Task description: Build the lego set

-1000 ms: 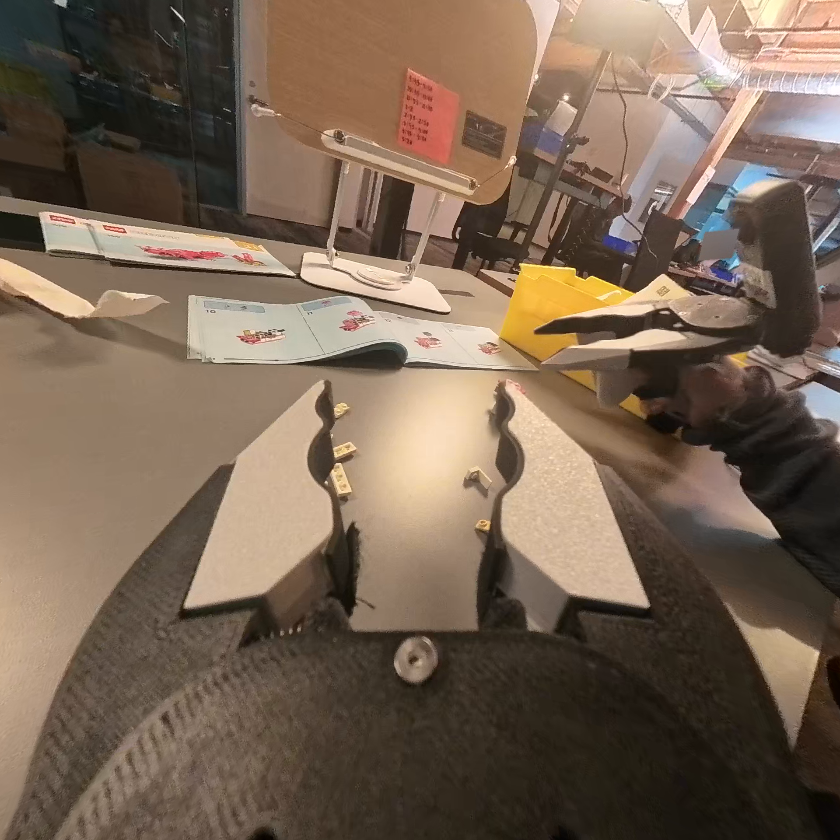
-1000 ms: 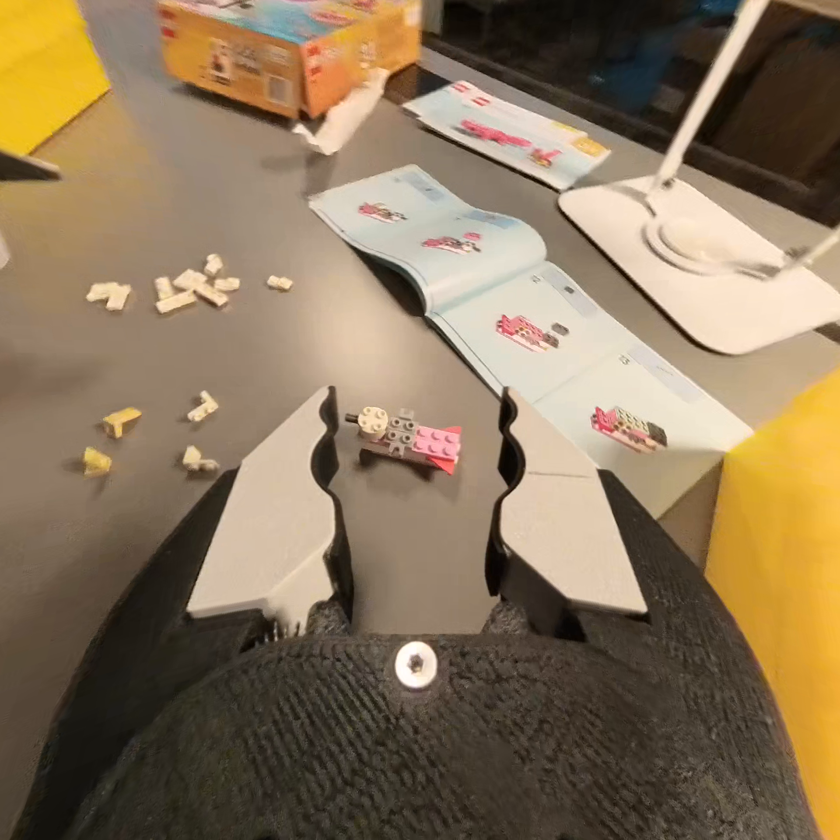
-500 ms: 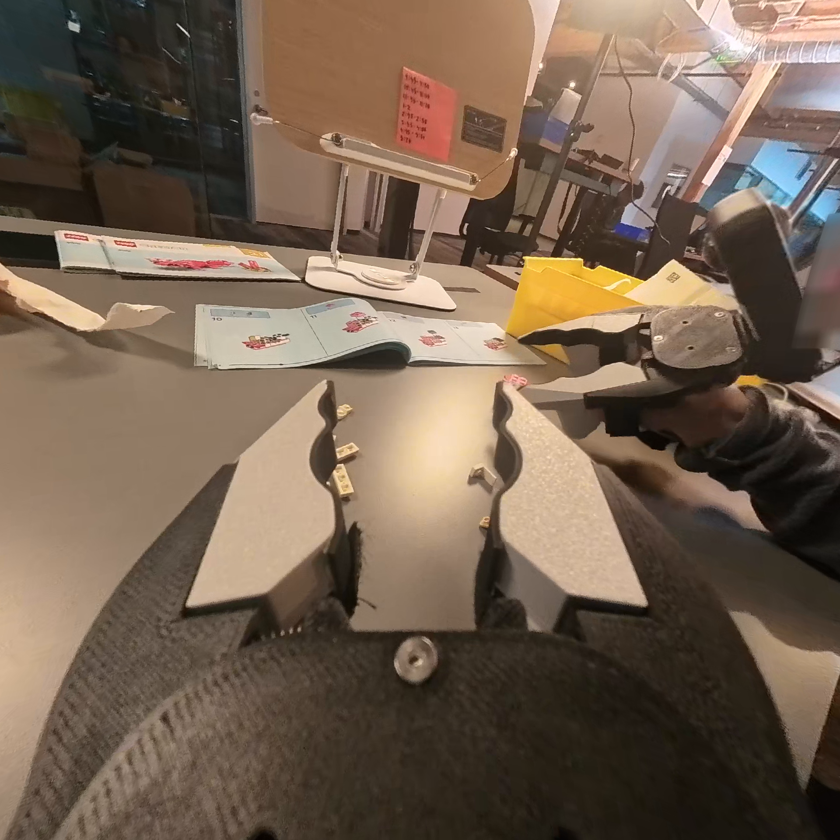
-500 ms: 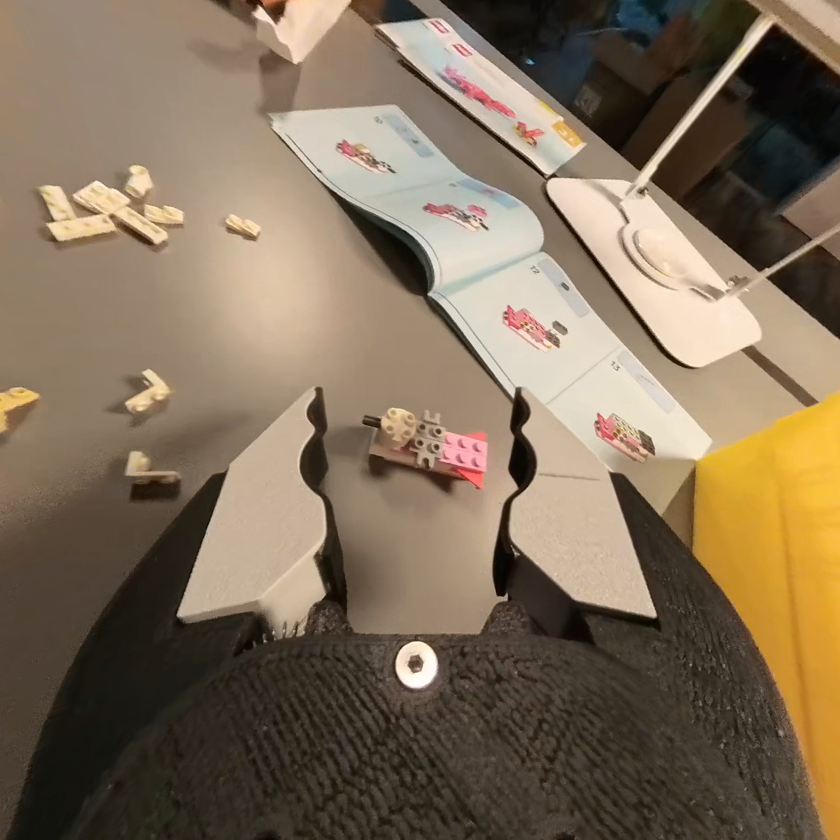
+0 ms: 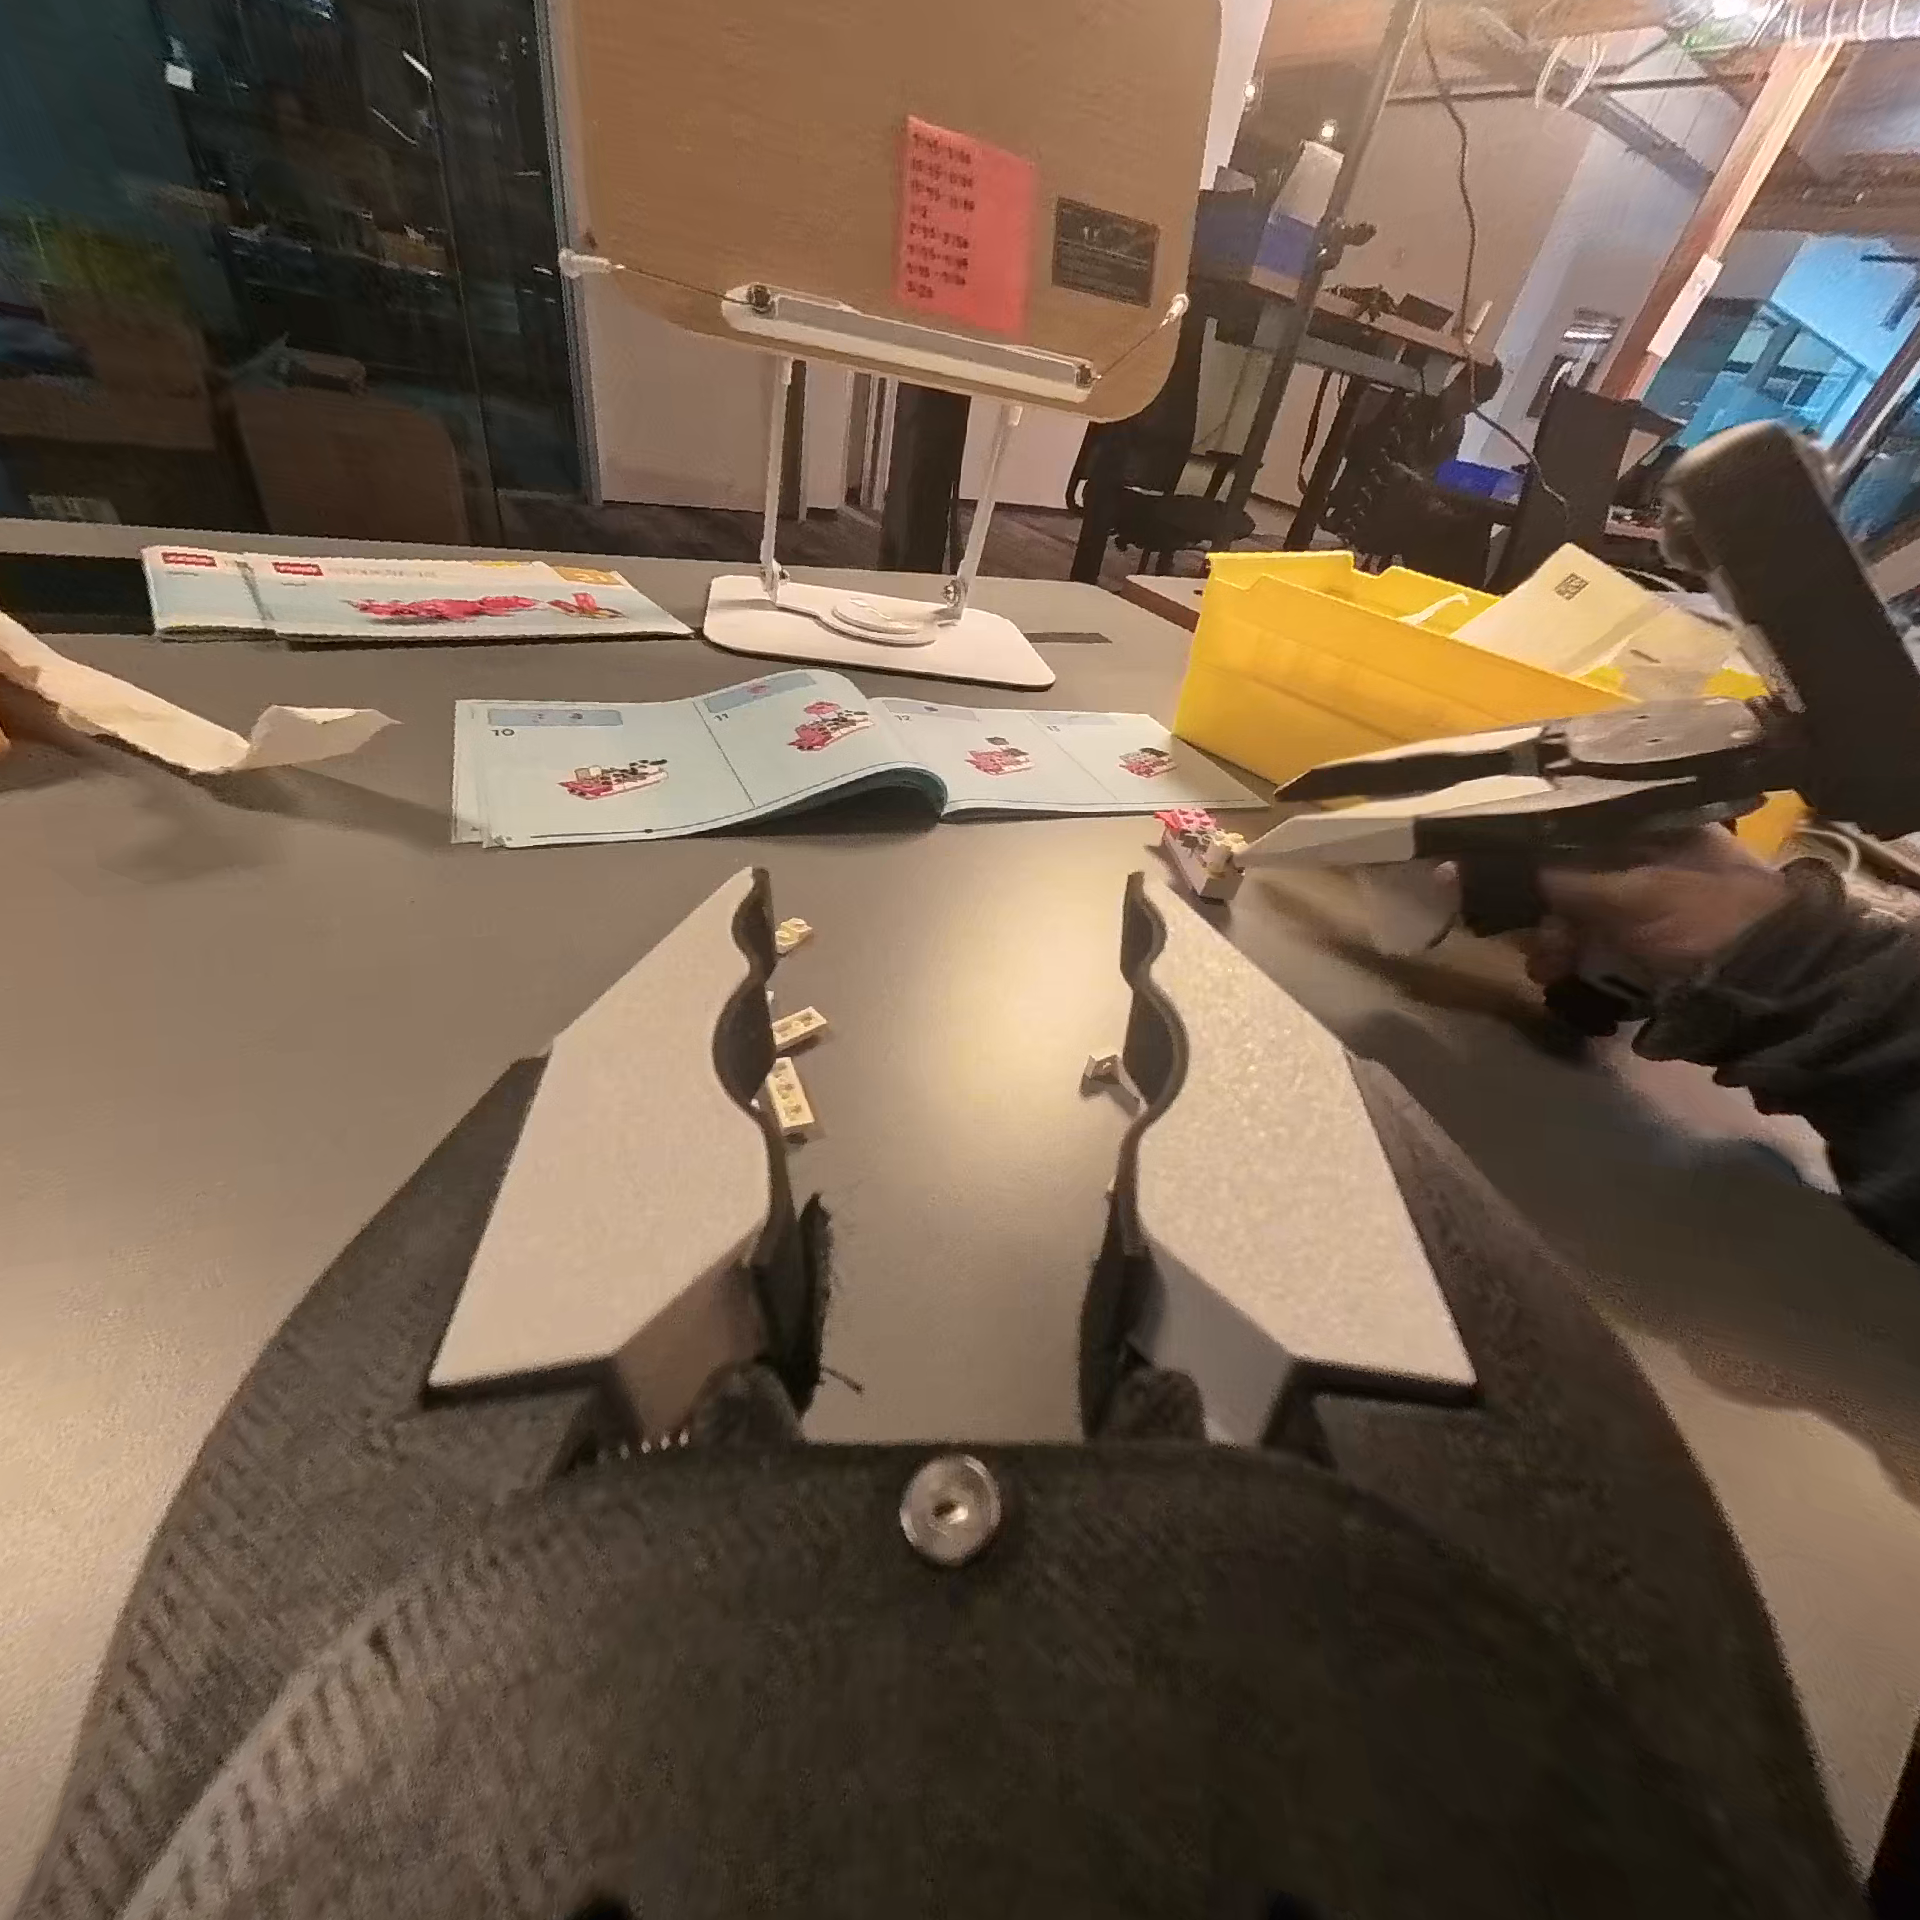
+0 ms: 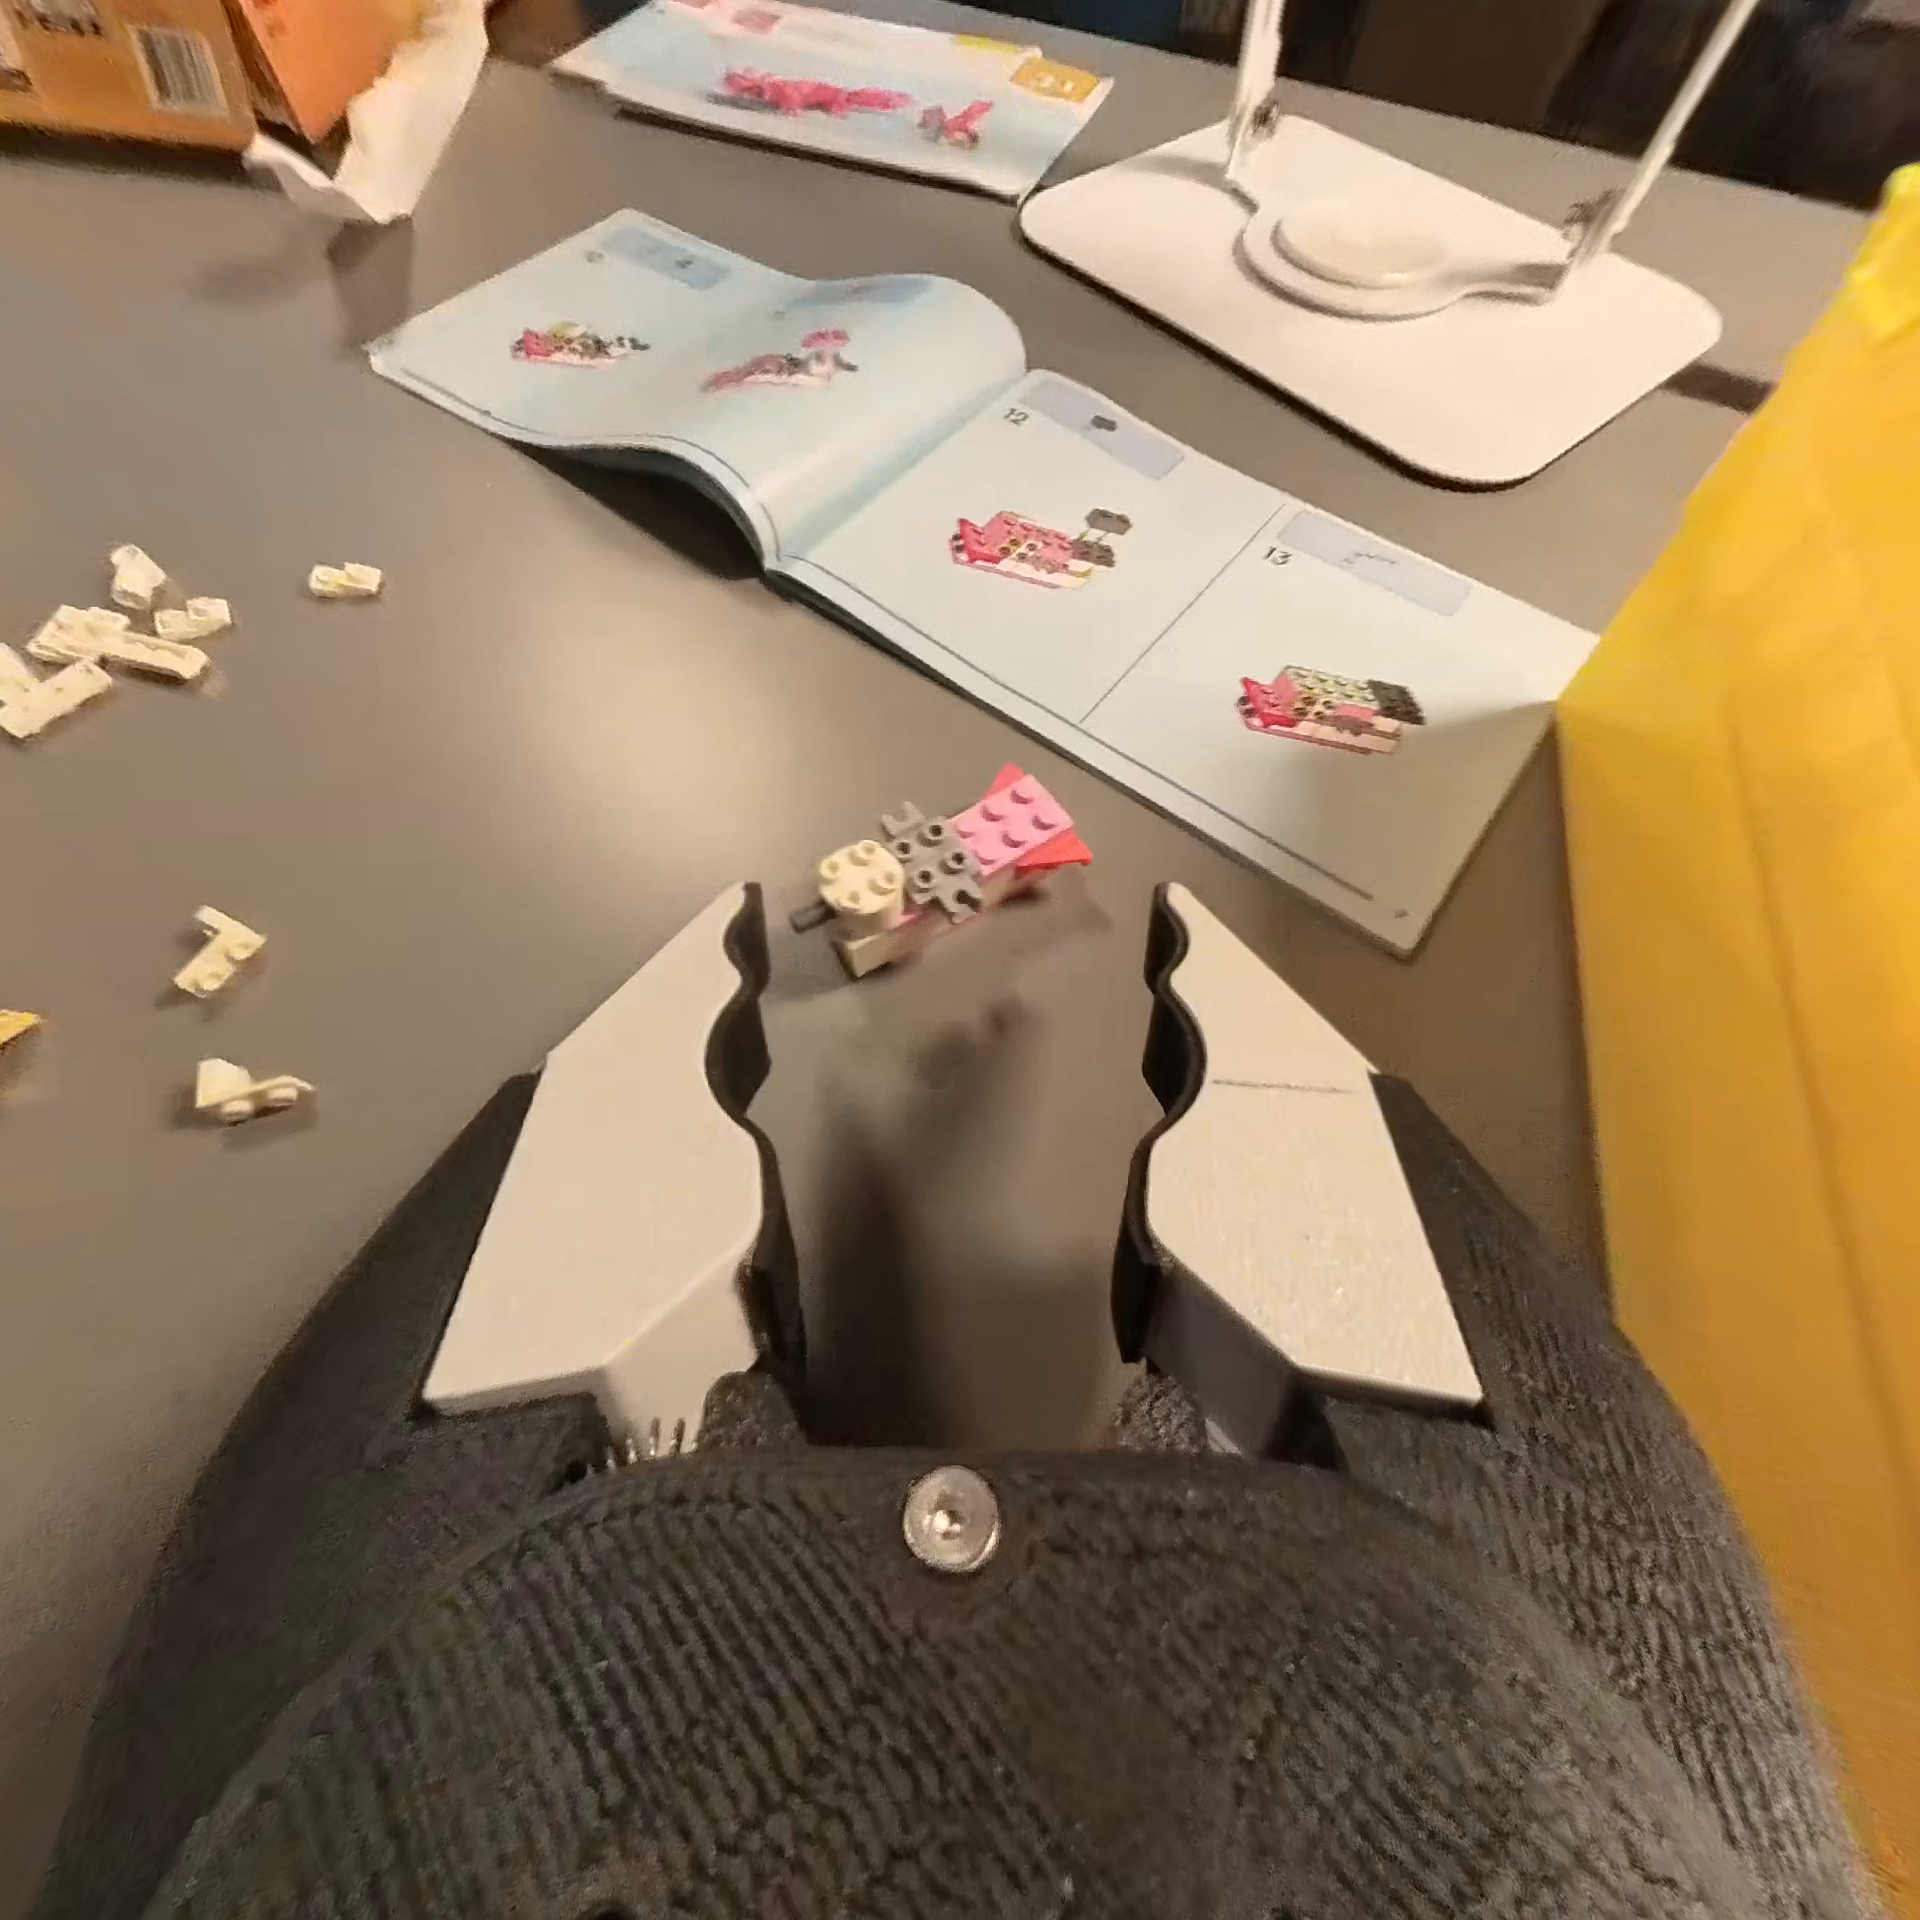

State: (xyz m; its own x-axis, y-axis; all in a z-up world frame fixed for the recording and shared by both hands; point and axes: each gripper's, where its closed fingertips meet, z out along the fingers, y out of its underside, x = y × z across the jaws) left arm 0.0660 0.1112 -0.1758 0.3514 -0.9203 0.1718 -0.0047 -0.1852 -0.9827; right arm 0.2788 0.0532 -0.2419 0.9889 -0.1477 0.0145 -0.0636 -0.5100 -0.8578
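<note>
A small brick model [image 6: 940,878] in pink, grey, cream and red lies on the dark table [image 6: 520,810], just ahead of my right gripper's [image 6: 951,909] open jaws. Its cream end is close to the left fingertip [image 6: 732,914]; I cannot tell whether they touch. The model also shows in the left wrist view [image 5: 1205,847], with the right gripper [image 5: 1273,821] at it. My left gripper [image 5: 945,904] is open and empty, low over the table. Small cream brick pieces [image 5: 800,1023] lie by its left finger, and one grey piece [image 5: 1101,1070] lies by its right finger.
An open instruction booklet [image 6: 935,488] lies beyond the model. A yellow bin [image 6: 1766,935] stands close on the right. A white stand base [image 6: 1382,312], a second booklet [image 6: 831,94], a cardboard box [image 6: 114,73] and loose cream pieces [image 6: 114,644] lie around.
My right gripper turned and came down toward the brick model, its jaws widening and then narrowing a little; the model now lies askew at its fingertips. My left gripper stayed almost still, jaws slightly narrower.
</note>
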